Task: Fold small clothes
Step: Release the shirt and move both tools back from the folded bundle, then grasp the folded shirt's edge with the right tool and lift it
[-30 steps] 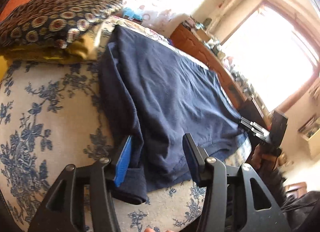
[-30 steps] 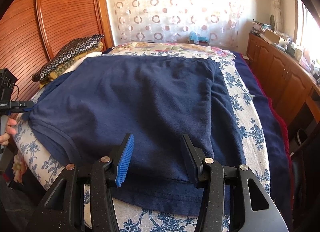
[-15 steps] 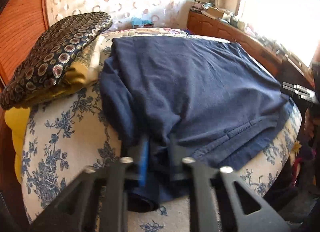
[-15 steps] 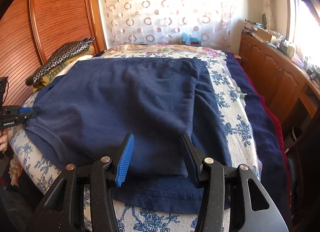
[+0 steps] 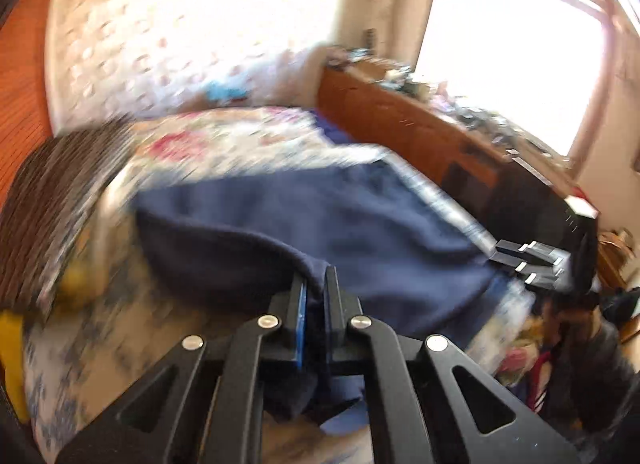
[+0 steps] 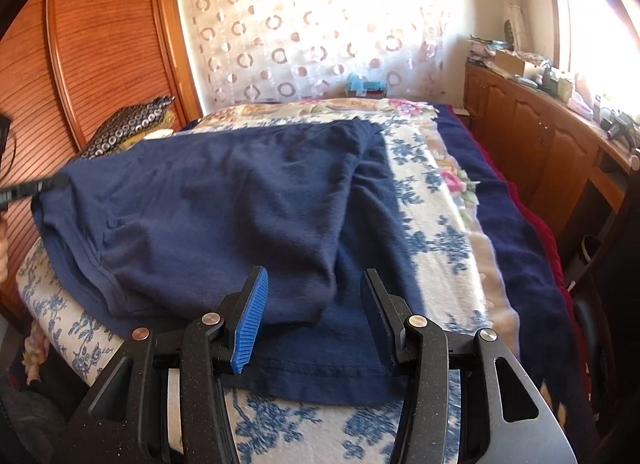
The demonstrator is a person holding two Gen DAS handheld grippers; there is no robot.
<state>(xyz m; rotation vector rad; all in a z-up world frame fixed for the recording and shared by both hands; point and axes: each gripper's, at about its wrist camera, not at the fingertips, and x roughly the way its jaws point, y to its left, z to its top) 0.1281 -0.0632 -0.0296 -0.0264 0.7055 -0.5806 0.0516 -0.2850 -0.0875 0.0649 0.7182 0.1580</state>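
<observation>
A navy blue garment (image 6: 224,200) lies spread on a bed with a blue-flowered white cover (image 6: 436,224). In the left wrist view my left gripper (image 5: 315,284) is shut on the garment's edge (image 5: 312,264) and holds it lifted off the bed; the view is blurred. The left gripper also shows at the far left of the right wrist view (image 6: 36,186), pinching that corner. My right gripper (image 6: 314,300) is open, its jaws either side of the garment's near hem, low over the cloth. It also shows in the left wrist view (image 5: 520,260).
A stack of patterned cushions (image 6: 128,124) lies at the bed's far left by a wooden slatted wall (image 6: 80,44). A wooden cabinet (image 6: 540,136) with clutter runs along the right under a bright window. A dark blanket (image 6: 516,232) hangs on the bed's right side.
My left gripper closed on the garment's left edge and has lifted it up and inward. The cloth on the left side is now raised and wrinkled. My right gripper stayed open and moved little.
</observation>
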